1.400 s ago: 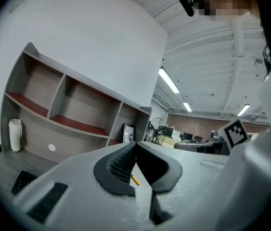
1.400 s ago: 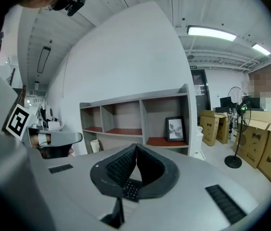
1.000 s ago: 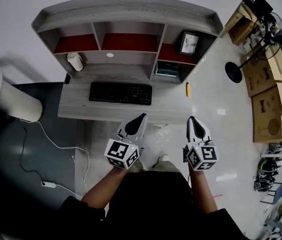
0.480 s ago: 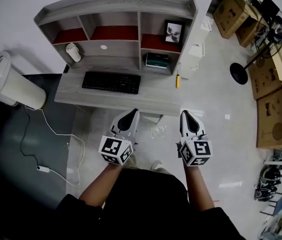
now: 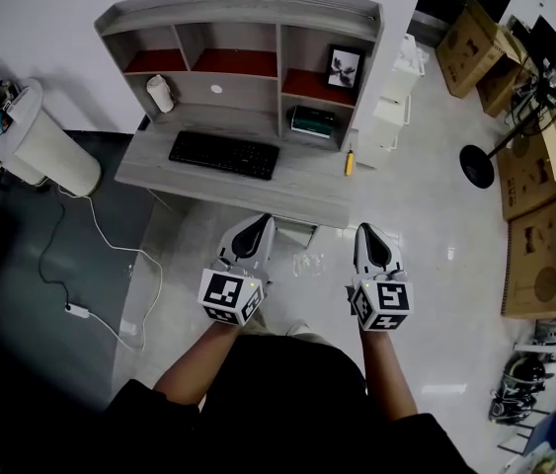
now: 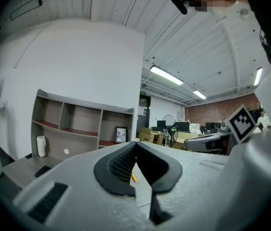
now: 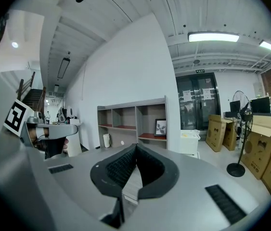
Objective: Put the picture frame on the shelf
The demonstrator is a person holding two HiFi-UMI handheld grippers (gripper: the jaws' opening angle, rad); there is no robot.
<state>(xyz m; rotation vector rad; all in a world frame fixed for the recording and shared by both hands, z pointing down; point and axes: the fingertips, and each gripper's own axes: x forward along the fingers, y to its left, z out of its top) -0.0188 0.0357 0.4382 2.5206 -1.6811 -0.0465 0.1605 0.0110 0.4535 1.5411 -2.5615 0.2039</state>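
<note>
Frame point(image 5: 344, 67) upright in shelf's point(image 5: 238, 6) rt bay, 12 o'clock from R gripper point(image 5: 369, 231), nearer than L gripper point(image 5: 257, 222); both closed, empty.

Black picture frame point(image 5: 344, 67) upright in right upper compartment of grey wooden shelf unit point(image 5: 248, 13), at back of grey desk point(image 5: 297, 200). Black keyboard point(image 5: 223, 154) on desk before shelf unit; slim yellow pen point(image 5: 349, 162) right of keyboard; white cylindrical bin point(image 5: 50, 151) left of desk.

The frame point(image 5: 344, 65) is too small to show its picture. Boxes point(image 5: 539, 255) at the right run off the edge. A pale scrap point(image 5: 309, 262) near the desk point(image 5: 307, 194) is too small to identify.
</note>
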